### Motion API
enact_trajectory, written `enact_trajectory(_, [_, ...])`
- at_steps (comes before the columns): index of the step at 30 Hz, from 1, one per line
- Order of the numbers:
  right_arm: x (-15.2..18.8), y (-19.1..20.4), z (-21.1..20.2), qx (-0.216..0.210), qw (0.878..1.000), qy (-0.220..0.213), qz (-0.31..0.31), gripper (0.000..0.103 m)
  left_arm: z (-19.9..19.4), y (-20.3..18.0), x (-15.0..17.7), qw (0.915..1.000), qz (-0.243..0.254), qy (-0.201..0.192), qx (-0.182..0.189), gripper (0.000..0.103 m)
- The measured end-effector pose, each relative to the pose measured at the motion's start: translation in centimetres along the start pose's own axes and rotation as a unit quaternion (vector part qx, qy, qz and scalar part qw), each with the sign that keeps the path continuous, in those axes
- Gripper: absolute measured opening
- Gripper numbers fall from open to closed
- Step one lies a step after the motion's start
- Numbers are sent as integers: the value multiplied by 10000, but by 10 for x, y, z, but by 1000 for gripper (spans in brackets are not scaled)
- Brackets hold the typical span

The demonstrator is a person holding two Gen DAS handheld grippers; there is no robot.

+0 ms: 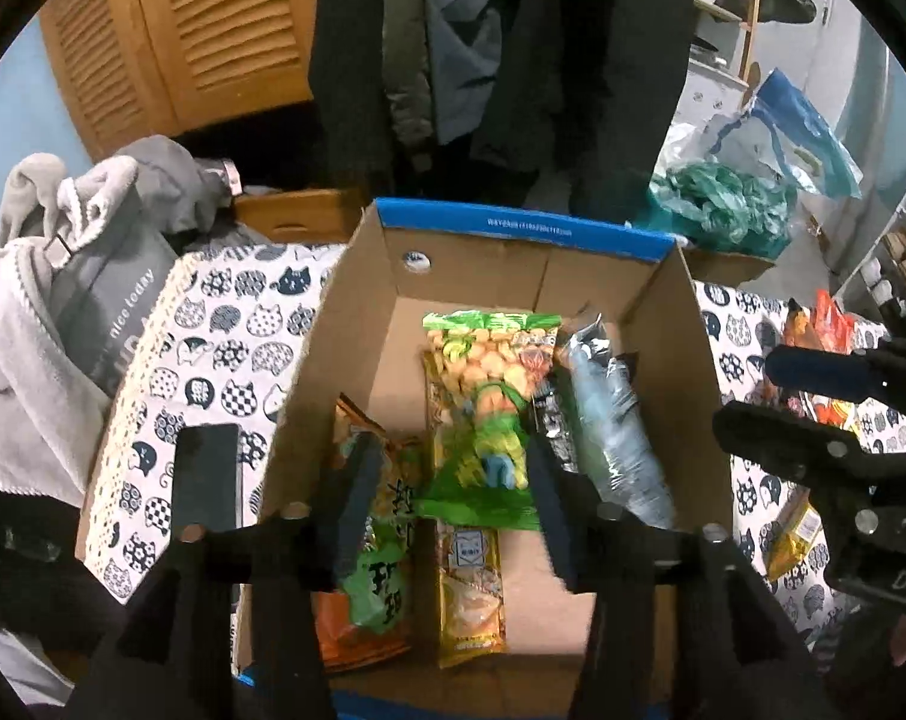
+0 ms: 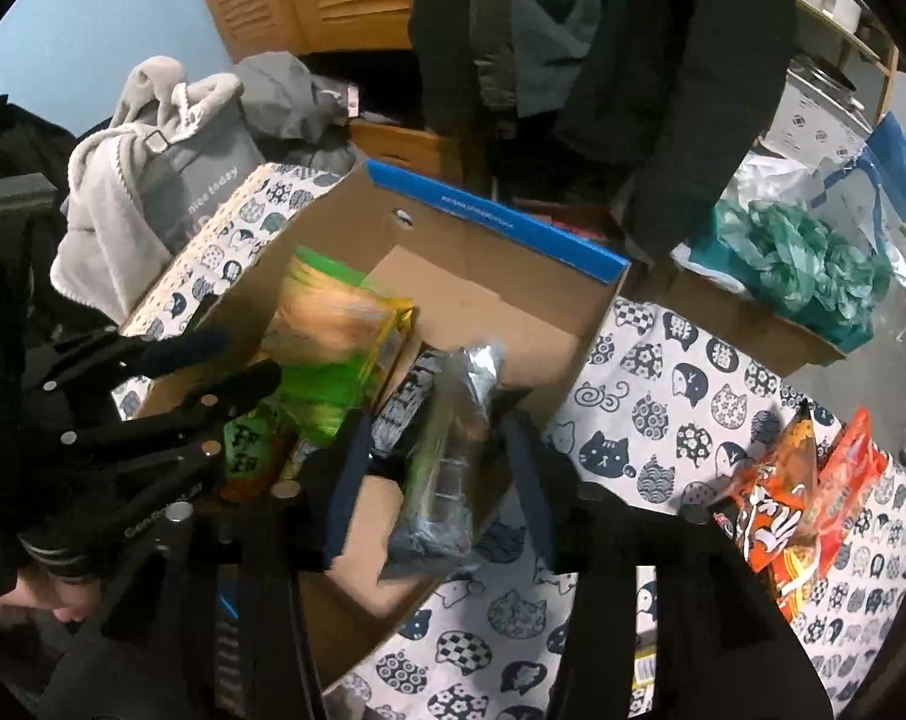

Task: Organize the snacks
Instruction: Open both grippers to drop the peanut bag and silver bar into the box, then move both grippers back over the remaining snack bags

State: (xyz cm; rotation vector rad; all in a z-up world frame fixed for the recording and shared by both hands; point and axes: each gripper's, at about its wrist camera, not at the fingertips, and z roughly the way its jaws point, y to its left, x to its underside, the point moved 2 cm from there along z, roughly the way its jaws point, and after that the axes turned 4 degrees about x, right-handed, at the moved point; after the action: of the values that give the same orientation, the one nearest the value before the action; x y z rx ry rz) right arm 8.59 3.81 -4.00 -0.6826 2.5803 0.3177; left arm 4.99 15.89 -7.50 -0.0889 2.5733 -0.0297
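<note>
Both grippers, left [image 1: 453, 498] and right [image 2: 438, 474], released, above snack-filled box [image 1: 579, 276].

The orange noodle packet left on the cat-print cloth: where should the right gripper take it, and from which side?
Probably by the upper crimped edge of the orange noodle packet, coming from above. It leans tilted against a red packet, so that edge sticks up free, while the puffy middle looks too wide. The right gripper is open over the cardboard box.
</note>
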Motion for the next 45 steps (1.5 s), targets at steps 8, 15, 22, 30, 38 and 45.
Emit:
enact_trajectory(8, [5, -17, -4, 91, 9996, 48, 260, 59, 7, -11, -1, 9999, 148, 52, 41, 60])
enact_trajectory(15, [20, -48, -9, 263, 9979, 94, 580, 59, 6, -30, -5, 9994, 249, 67, 238, 67])
enact_trajectory(22, [41, -88, -19, 493, 9945, 117, 922, 63, 6, -62, -10, 9978, 562, 20, 339, 68])
enact_trajectory(30, [63, -135, -30, 708, 9878, 140, 1378, 63, 9, -101, -13, 9946, 966, -26, 367, 68])
enact_trajectory(38, [83, -177, -39, 872, 9807, 177, 1740, 63, 15, -137, -17, 9908, 1277, -13, 451, 68])
enact_trajectory(45, [99, -212, -41, 981, 9737, 254, 2041, 64, 25, -166, -20, 9878, 1438, 39, 597, 68])
